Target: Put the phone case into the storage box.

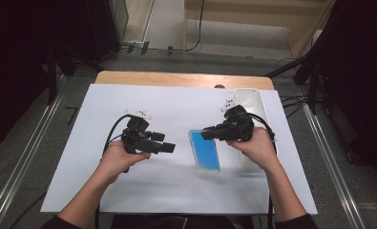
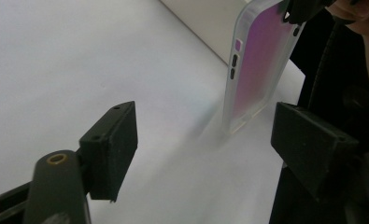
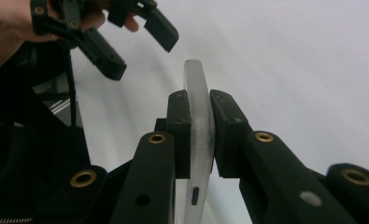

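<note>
A wooden table (image 1: 129, 78) carries a white sheet (image 1: 129, 186), with a white tray (image 1: 253, 98) at its right edge.

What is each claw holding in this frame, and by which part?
The right claw is shut on the phone case, pinching its frosted rim at one end. The left claw is open and holds nothing, a little way short of the case.

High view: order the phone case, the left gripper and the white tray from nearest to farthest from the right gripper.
1. Phone case: clamped at its top end in the right gripper.
2. White tray: just behind and right of it, at the table's right edge.
3. Left gripper: to the left, across the case.
</note>
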